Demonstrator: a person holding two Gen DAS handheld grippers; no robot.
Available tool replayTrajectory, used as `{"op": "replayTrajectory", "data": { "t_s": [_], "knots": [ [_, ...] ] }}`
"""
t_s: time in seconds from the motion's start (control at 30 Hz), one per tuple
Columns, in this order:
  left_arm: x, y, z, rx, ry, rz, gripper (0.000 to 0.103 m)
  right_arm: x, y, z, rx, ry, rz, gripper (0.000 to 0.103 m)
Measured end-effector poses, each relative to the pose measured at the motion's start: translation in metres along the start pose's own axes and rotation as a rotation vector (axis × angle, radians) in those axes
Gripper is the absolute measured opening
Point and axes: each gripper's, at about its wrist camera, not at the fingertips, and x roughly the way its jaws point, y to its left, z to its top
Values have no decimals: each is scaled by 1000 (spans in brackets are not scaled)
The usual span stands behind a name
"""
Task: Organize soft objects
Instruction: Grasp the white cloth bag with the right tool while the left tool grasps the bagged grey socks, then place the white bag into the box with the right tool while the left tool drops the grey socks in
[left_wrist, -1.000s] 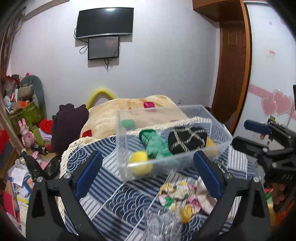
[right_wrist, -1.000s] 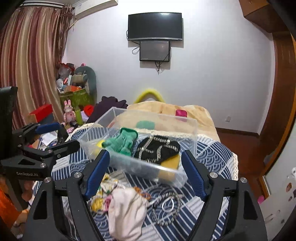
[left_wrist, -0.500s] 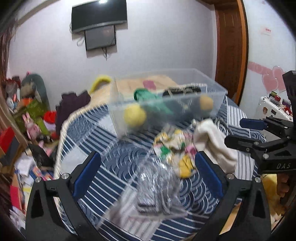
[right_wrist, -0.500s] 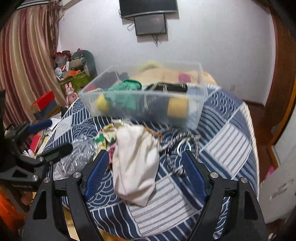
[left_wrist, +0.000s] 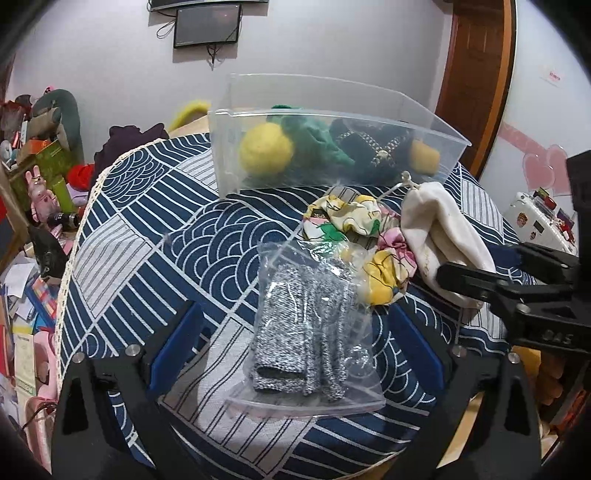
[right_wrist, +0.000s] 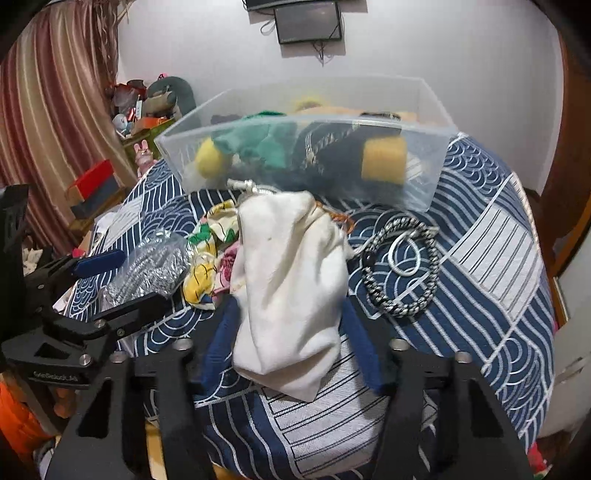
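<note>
Partly done: the clear bin (left_wrist: 424, 122) holds a yellow ball (left_wrist: 266, 153), green cloth and black item. Left out on the table (left_wrist: 147, 229): bagged grey knit (left_wrist: 306, 328), floral scrunchies (left_wrist: 351, 221), white pouch (right_wrist: 291, 280), braided cord (right_wrist: 402, 266). Left gripper (left_wrist: 295, 354) spread wide around the knit; right gripper (right_wrist: 291, 347) released, straddling the pouch.

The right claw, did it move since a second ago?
Yes. The right claw came down and forward: it was up level with the clear box, and now it sits around the white pouch.

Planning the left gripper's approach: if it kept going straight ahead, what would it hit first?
Most likely the clear bag of grey knit fabric, lying between the open left gripper fingers.
</note>
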Motion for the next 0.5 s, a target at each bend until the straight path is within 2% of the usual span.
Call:
{"op": "replayTrajectory", "data": {
  "t_s": [0.03,0.1,0.2,0.23,0.33,0.5],
  "knots": [
    [1,-1,-1,6,8,-2,78,0,0,-1,-1,-3,-4,43],
    [4,-1,-2,6,22,-6,72,-4,1,-1,-6,-17,-9,33],
    [4,-3,-4,3,22,-28,52,-11,-1,-2,-12,-35,-12,20],
    [3,-3,-4,6,24,-30,47,-12,0,-1,-13,-40,-12,19],
    [-1,-3,-5,6,11,-29,39,-21,1,-1,-18,-70,-11,19],
    [-15,-1,4,10,-39,3,37,-40,5,3,-28,-133,-11,19]
  ]
}}
